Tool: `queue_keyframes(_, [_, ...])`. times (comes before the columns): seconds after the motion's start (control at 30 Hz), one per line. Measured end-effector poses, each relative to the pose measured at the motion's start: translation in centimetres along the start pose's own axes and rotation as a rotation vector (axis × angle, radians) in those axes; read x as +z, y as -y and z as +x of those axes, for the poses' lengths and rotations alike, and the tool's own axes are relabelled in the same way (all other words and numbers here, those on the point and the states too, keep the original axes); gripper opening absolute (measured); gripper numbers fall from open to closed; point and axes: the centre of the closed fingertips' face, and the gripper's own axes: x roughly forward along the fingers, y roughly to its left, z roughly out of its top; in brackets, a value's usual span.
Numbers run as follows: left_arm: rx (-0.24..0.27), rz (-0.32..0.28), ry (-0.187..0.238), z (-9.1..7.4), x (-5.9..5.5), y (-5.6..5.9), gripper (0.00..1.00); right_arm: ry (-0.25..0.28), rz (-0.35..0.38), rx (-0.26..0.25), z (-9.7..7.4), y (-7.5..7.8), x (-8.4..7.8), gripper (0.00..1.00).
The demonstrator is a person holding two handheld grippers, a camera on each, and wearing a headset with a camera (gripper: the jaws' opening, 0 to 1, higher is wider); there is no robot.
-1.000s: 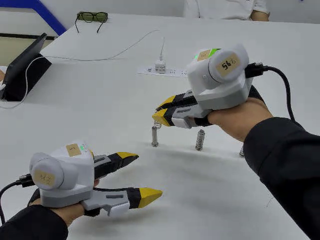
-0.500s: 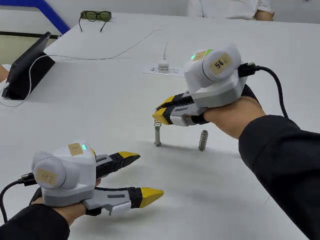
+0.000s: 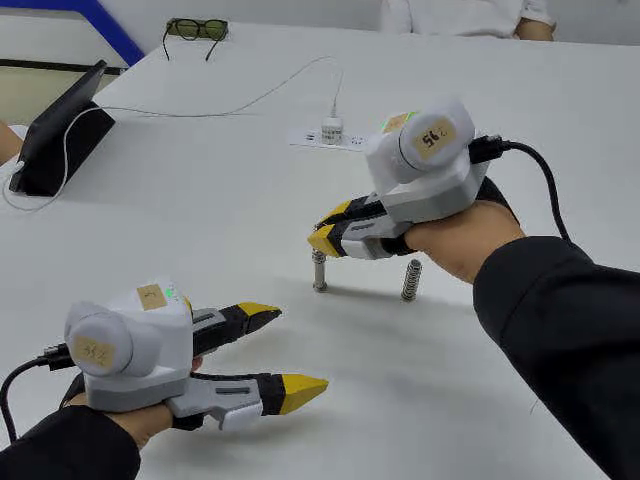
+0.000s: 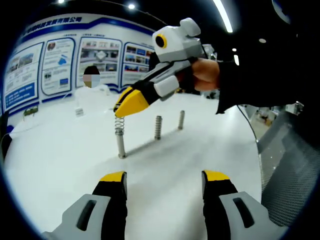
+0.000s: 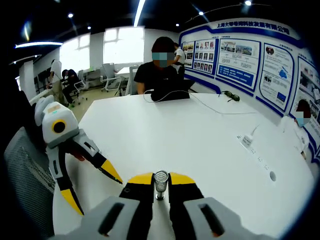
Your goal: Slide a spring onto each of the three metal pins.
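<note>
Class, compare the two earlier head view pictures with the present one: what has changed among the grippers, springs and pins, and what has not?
The right gripper, shut on a spring, has eased down slightly, bringing the spring over the top of the bare pin. Nothing was let go. The left gripper stays open and idle; the middle pin keeps its spring.

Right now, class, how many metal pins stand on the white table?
3, in the left gripper view: near pin under the right claw, which grips a spring at its top; middle pin behind it; far pin beyond that. None looks hidden.
</note>
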Motion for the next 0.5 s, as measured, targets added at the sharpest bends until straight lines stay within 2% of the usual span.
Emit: queue_keyframes(0.5, [-0.002, -0.001, -0.005, -0.1, -0.2, 0.0, 0.61, -0.053, 0.015, 0.007, 1.4, -0.2, -2.2, 0.12])
